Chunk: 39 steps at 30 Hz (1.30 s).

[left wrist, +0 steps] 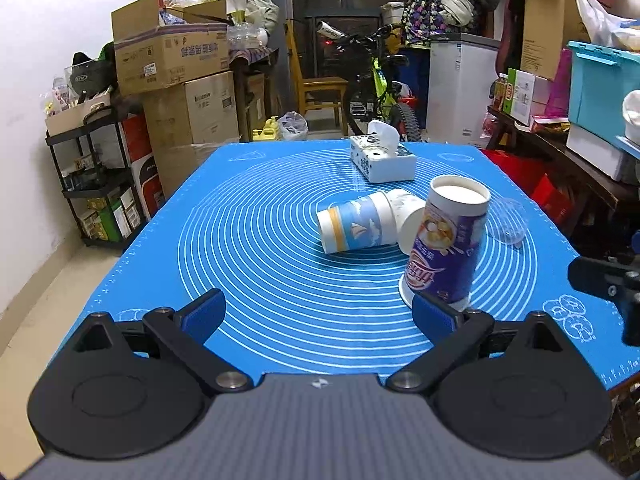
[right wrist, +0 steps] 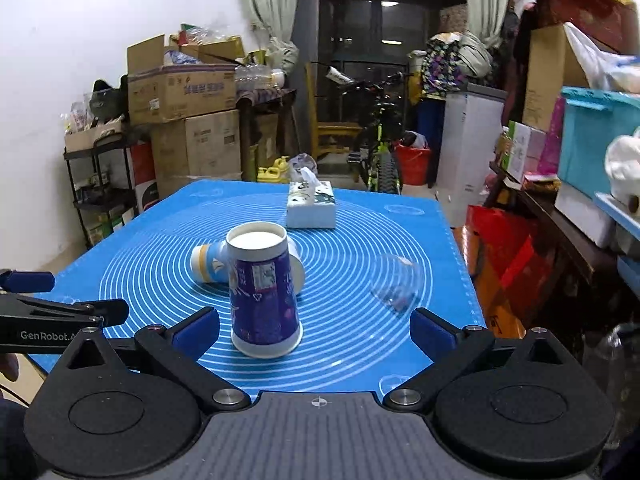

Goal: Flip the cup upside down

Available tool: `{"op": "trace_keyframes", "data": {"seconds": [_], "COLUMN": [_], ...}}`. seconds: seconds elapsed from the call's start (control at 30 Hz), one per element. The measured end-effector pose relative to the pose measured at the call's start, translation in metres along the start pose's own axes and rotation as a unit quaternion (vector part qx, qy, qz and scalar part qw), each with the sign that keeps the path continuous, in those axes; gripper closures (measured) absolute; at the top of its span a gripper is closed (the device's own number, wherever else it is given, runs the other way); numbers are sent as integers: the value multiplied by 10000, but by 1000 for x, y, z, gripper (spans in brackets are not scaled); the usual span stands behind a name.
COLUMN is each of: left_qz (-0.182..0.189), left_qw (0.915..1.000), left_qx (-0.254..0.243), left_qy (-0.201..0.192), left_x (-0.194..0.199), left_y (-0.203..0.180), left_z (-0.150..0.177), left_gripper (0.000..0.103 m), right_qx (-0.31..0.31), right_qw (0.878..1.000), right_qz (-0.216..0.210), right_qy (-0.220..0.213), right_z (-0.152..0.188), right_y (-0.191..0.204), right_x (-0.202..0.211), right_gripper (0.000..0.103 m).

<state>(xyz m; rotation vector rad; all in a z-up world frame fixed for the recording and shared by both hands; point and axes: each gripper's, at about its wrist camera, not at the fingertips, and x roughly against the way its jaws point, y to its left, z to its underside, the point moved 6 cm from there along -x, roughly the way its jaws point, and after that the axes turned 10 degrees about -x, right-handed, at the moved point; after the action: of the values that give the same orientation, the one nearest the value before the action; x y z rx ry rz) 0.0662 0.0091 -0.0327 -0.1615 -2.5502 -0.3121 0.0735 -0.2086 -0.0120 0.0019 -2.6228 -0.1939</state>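
A purple paper cup (left wrist: 446,244) stands upside down on the blue mat (left wrist: 256,248), its white base on top. It also shows in the right wrist view (right wrist: 264,296). A blue-and-white paper cup (left wrist: 360,224) lies on its side just behind it, also in the right wrist view (right wrist: 208,264). My left gripper (left wrist: 318,314) is open and empty; its right finger is near the purple cup's rim. My right gripper (right wrist: 316,332) is open and empty, with the purple cup just ahead between its fingers, nearer the left one.
A tissue box (left wrist: 382,158) sits at the back of the mat, seen too in the right wrist view (right wrist: 312,204). A clear plastic lid (right wrist: 396,280) lies to the right of the cups. Boxes, shelves, a bicycle and a cluttered side table surround the table.
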Motion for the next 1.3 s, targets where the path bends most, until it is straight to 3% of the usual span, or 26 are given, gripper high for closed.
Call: {"op": "trace_keyframes", "data": {"seconds": [1.3], "left_qz": [155], "left_qw": [9997], "left_qx": [-199], "left_qy": [13], "left_x": [22], "left_y": [-20], "left_z": [12], "left_gripper": [4], "right_qx": [93], "right_qw": [9998], "right_qz": [43], "right_qy": [149], "right_z": [24], "right_y": [-14], "right_x": [24], "right_gripper": [2]}}
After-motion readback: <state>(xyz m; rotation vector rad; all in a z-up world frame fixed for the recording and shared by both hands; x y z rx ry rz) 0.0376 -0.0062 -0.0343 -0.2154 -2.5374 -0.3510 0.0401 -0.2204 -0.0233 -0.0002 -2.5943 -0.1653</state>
